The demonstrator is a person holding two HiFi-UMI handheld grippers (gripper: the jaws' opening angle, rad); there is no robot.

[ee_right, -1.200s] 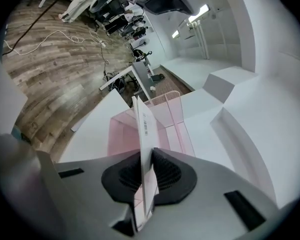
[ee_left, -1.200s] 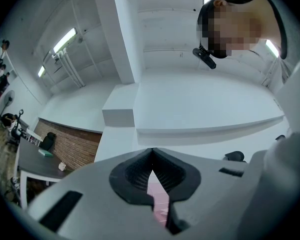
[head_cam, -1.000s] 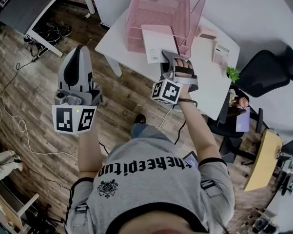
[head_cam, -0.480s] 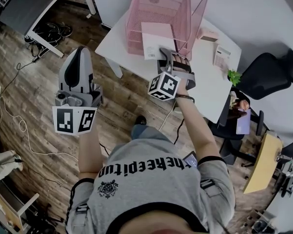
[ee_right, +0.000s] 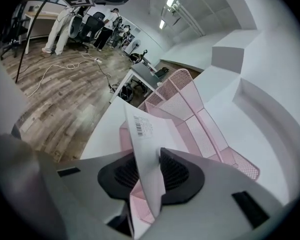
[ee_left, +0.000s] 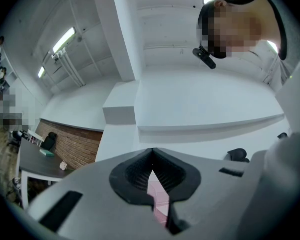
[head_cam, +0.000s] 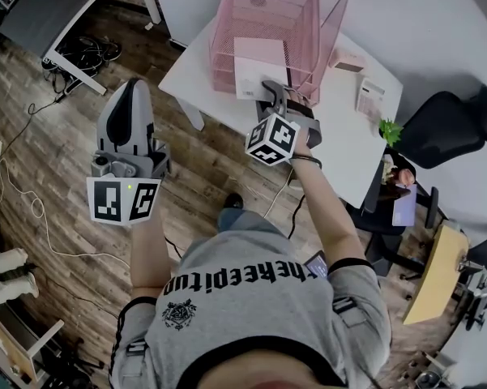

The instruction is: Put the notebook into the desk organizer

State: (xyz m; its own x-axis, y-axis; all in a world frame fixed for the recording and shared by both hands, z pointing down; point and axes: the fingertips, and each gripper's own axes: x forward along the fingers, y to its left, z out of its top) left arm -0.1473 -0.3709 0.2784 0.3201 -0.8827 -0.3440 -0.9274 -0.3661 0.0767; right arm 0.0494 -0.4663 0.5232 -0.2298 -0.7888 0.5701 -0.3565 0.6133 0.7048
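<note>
The right gripper (head_cam: 269,94) reaches over the near edge of the white table (head_cam: 348,140) toward the pink mesh desk organizer (head_cam: 277,23), which stands at 12 o'clock from it. Its jaws have just been opening and now stand a little apart, with the white notebook (head_cam: 258,65) on edge between them. In the right gripper view the notebook leans against the pad (ee_right: 178,175) at 3 o'clock, while the other pad stands just clear of it, so the grip looks slack rather than tight. The notebook is tilted, and its barcode label (ee_right: 144,126) faces 9 o'clock. Its lower part sits among the organizer's mesh walls at the near end; which compartment it is in cannot be told.

The left gripper (head_cam: 131,96) is held over the wooden floor (head_cam: 49,128) at 9 o'clock from the right one, well apart from the table. In its own view the jaw tips meet, and nothing is between them.

On the table, at 3 o'clock from the organizer, lie a small pink item (head_cam: 345,58) and a white calculator (head_cam: 369,97). A little green plant (head_cam: 389,128) is at the table's 4 o'clock edge, near a black chair (head_cam: 450,124).
</note>
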